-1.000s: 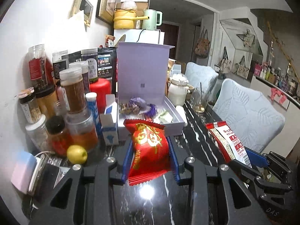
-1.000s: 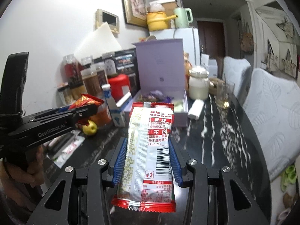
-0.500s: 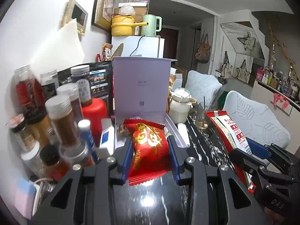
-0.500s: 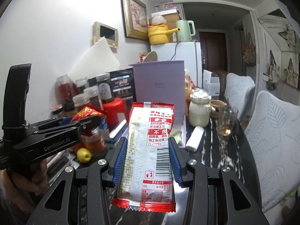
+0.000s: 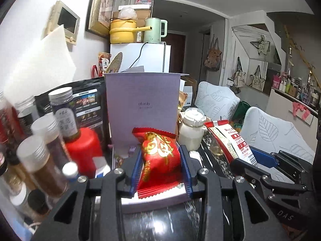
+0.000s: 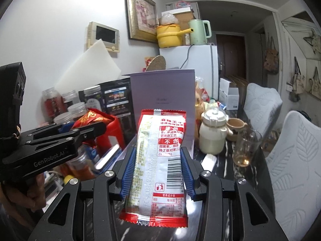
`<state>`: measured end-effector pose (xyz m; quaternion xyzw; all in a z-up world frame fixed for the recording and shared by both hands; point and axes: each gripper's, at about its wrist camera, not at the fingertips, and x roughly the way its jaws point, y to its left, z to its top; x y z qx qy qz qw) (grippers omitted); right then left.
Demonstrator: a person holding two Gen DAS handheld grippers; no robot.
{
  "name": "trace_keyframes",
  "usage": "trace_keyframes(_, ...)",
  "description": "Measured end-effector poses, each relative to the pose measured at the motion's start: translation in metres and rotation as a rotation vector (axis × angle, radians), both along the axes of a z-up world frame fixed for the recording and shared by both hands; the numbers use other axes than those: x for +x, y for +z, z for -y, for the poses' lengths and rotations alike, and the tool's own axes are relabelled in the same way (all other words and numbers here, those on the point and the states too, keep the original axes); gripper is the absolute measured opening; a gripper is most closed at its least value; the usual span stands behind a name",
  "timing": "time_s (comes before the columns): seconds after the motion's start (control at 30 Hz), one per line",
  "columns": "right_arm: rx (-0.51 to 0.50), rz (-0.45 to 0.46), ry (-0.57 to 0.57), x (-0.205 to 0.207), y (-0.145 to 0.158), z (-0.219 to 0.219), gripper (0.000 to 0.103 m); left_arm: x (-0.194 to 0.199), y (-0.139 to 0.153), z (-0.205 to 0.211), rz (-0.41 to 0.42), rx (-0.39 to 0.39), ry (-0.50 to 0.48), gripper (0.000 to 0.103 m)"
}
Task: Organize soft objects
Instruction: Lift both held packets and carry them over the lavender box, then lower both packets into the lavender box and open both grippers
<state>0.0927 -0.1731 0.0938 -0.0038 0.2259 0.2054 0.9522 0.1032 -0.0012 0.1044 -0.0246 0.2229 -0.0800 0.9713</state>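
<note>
Left wrist view: the left claw (image 5: 161, 165) pinches a puffy red snack packet (image 5: 160, 156) between its blue pads, the packet held above the near rim of the lavender box (image 5: 152, 201).
Right wrist view: the right claw (image 6: 157, 168) grips a long white-and-red snack pouch (image 6: 158, 156) by its sides, barcode face up, its lower seal hanging out past the pads toward the camera.
Box: the box lid (image 5: 141, 108) stands upright at the far side; only a corner of the tray's contents shows behind the left claw.
Claws together: from the right wrist view, the left claw (image 6: 88, 129) sits to the left with the red packet (image 6: 93, 118) poking from its tip; from the left wrist view, the right claw (image 5: 251, 160) is at the right, carrying the pouch (image 5: 228, 138).
Left of the box: a red canister (image 5: 84, 150) and a crowd of clear spice jars (image 5: 43, 164) with silver lids, packed close along the wall.
Right of the box: a white lidded jar (image 6: 212, 134) and, nearer, a drinking glass (image 6: 246, 148) on the dark marbled desk (image 5: 172, 223).
Far background: a white fridge (image 6: 200, 68) topped by a yellow pot (image 6: 169, 36) and a pale green kettle (image 6: 198, 32).
</note>
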Motion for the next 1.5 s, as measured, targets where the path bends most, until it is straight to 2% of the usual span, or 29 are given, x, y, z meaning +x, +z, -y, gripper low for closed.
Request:
trace_keyframes(0.37, -0.016, 0.011, 0.002, 0.073, -0.004, -0.008, 0.043, 0.078, -0.009, -0.003, -0.016, -0.006, 0.010, 0.035)
trace_keyframes(0.7, -0.058, 0.013, 0.015, 0.125, -0.016, -0.022, 0.043, 0.127, -0.027, -0.009, -0.052, 0.002, 0.015, 0.035)
trace_keyframes(0.8, -0.061, 0.000, 0.018, 0.139, -0.025, -0.029, 0.043, 0.138, -0.037, -0.012, -0.062, 0.005, 0.046, 0.035)
trace_keyframes(1.03, -0.051, -0.065, 0.032, 0.161, -0.048, -0.037, 0.043, 0.160, -0.059, -0.020, -0.119, 0.027, 0.079, 0.035)
trace_keyframes(1.17, -0.056, -0.101, 0.039, 0.170, -0.058, -0.038, 0.043, 0.172, -0.072, -0.022, -0.177, 0.013, 0.066, 0.035)
trace_keyframes(1.4, -0.060, -0.203, 0.063, 0.184, -0.080, -0.037, 0.043, 0.189, -0.100, -0.015, -0.260, 0.049, 0.056, 0.035)
trace_keyframes(1.5, -0.076, -0.217, 0.054, 0.188, -0.087, -0.038, 0.043, 0.193, -0.109, -0.014, -0.286, 0.058, 0.060, 0.035)
